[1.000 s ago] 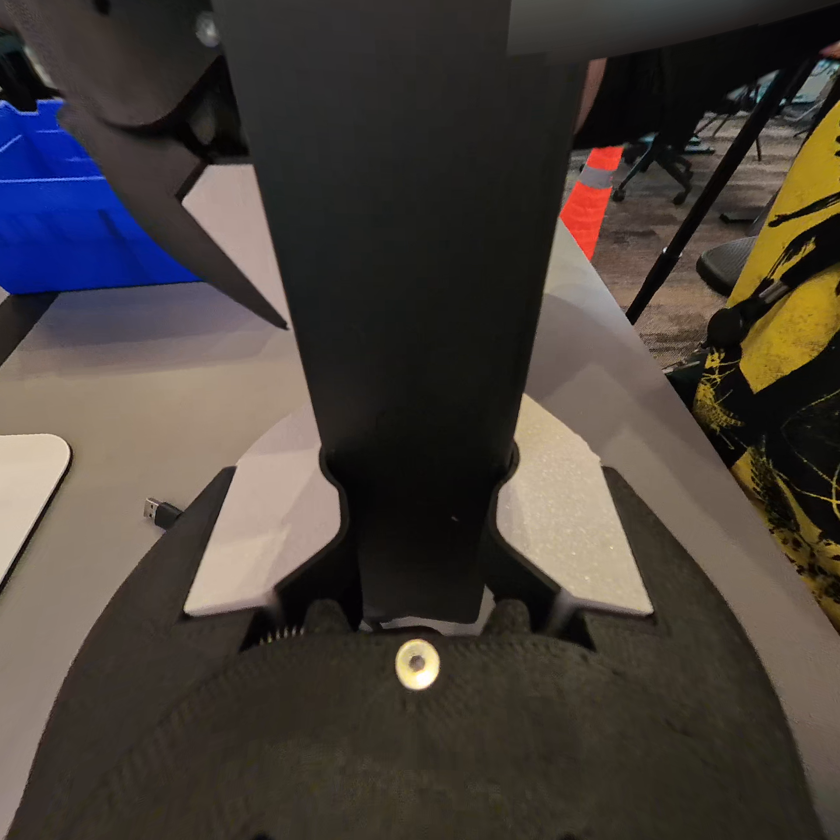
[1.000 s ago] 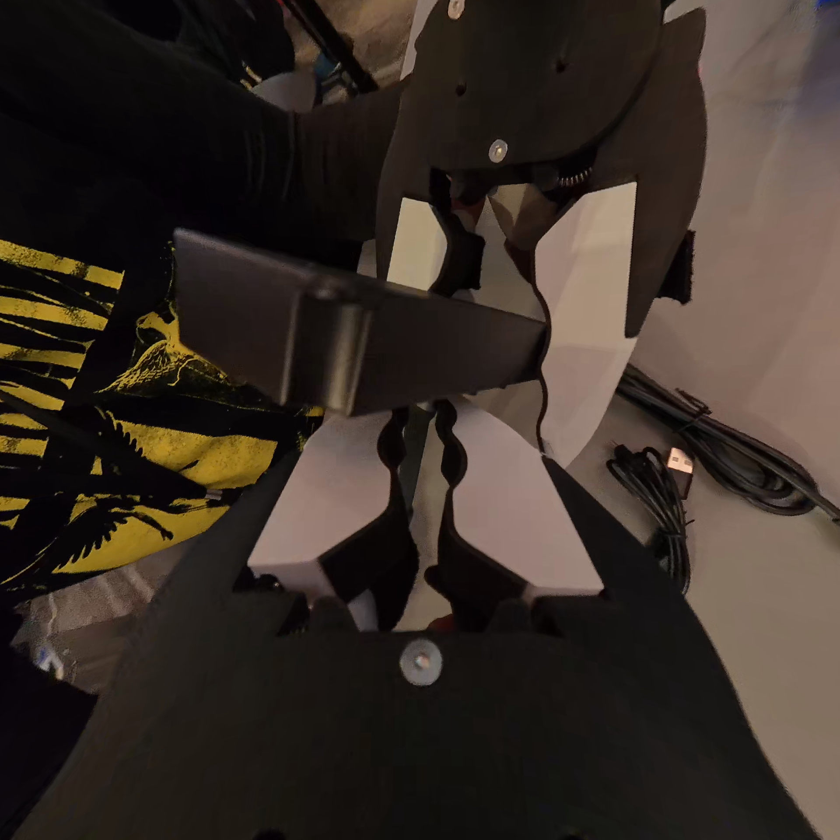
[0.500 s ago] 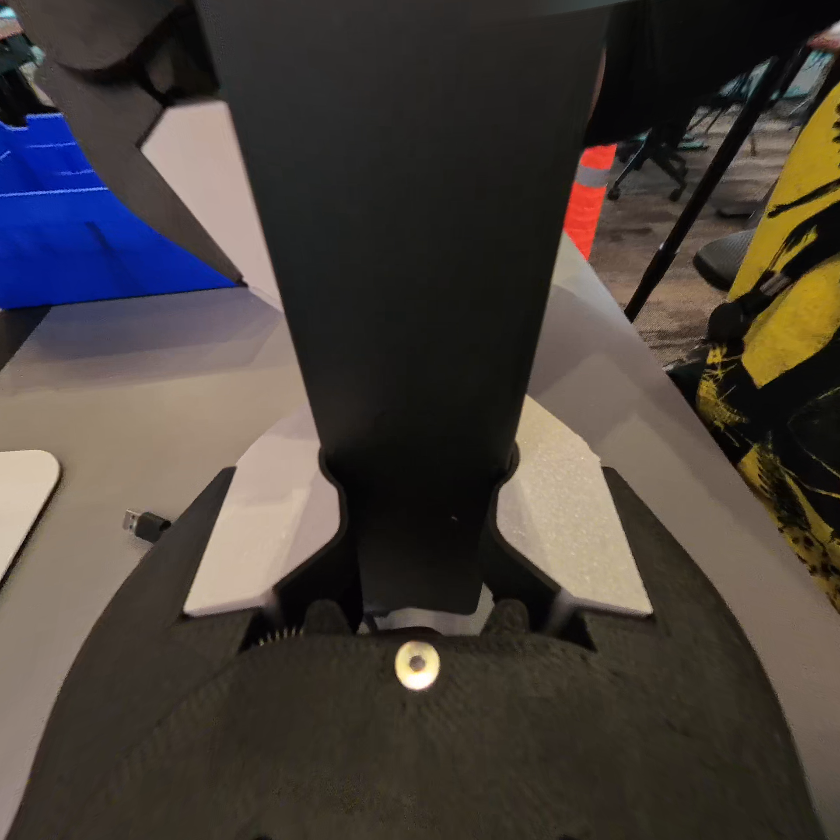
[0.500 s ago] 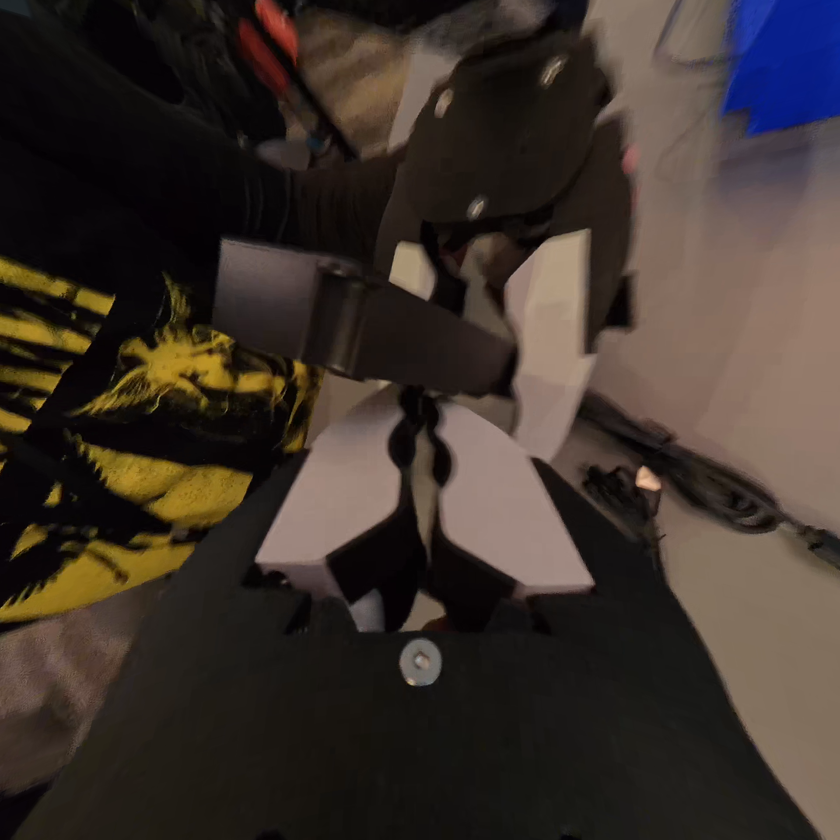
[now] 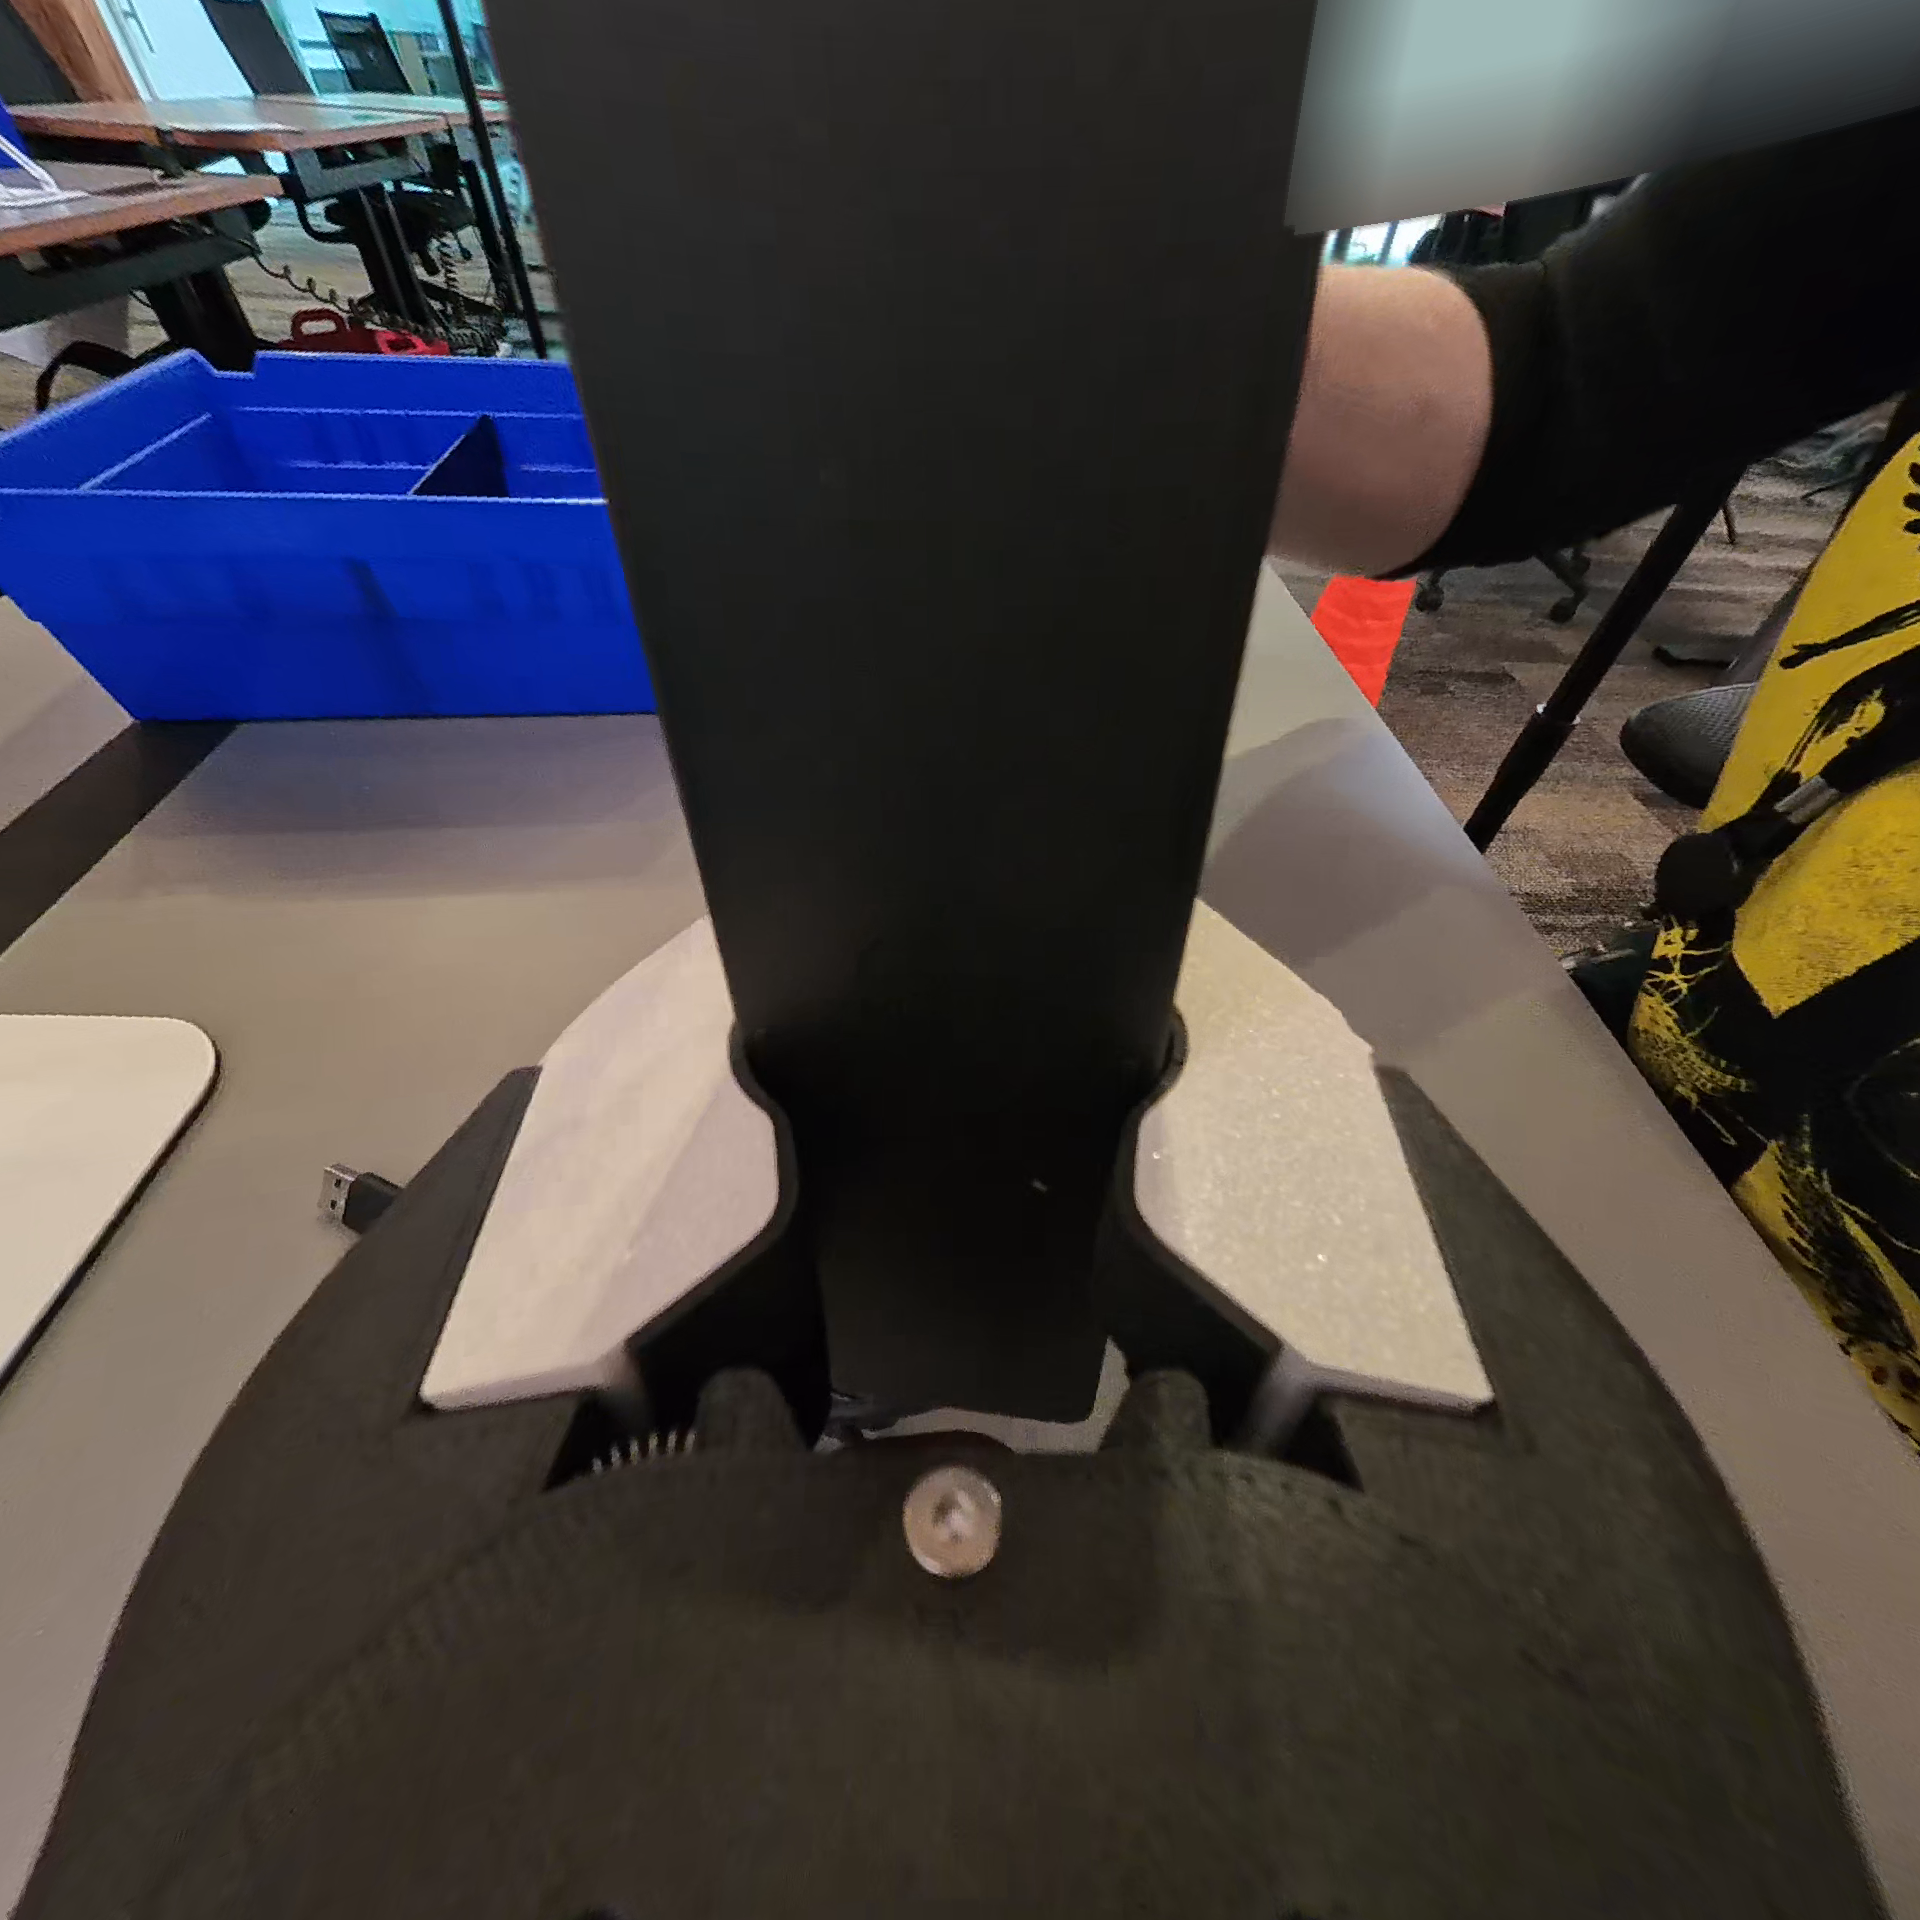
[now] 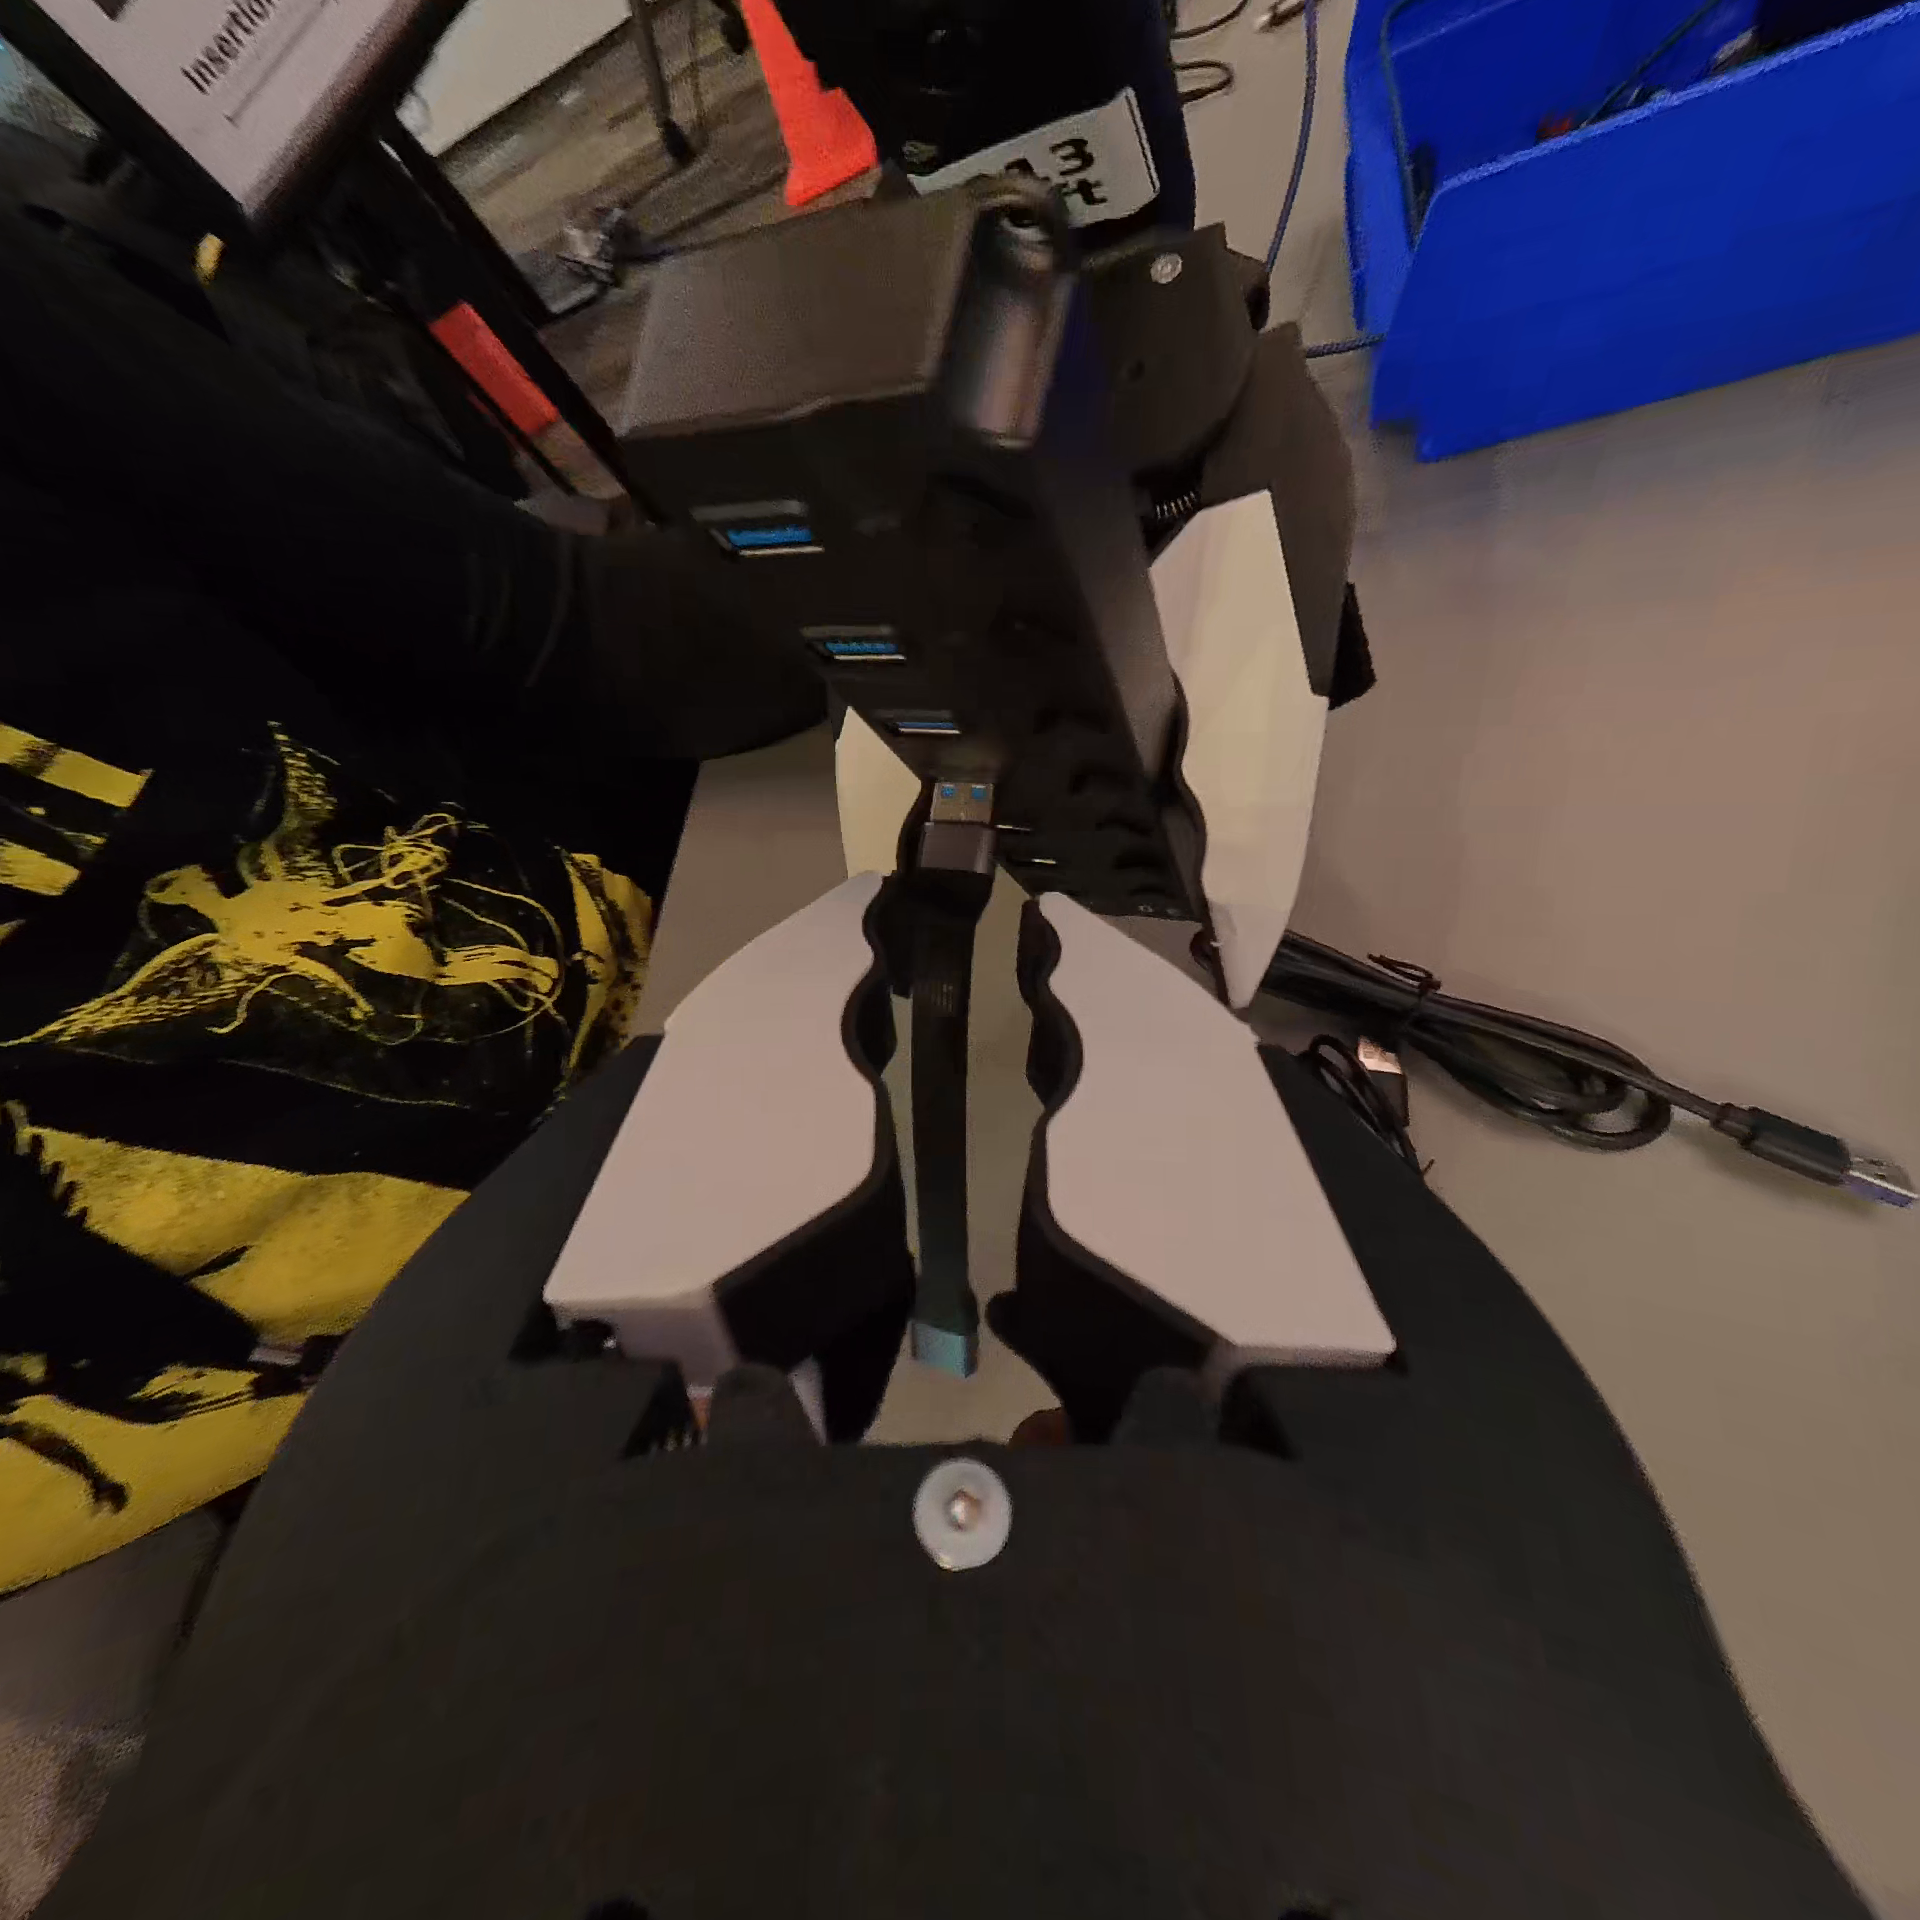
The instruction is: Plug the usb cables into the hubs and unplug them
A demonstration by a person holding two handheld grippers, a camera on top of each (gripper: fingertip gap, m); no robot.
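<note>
Right claw [image 6: 961, 914]: jaws apart, short black cable [image 6: 940, 1122] running between the pads, gap on its right side, so not squeezed
Plug [image 6: 961, 821]: tip at the black hub's [image 6: 997, 582] lowest port
Left claw [image 5: 961, 997]: clamped on that hub, held upright over the bench [image 5: 343, 883]
Spare cables [image 6: 1538, 1070]: bundled on the bench, right of the hub
Blue bin [image 5: 291, 561]: far bench edge
</note>
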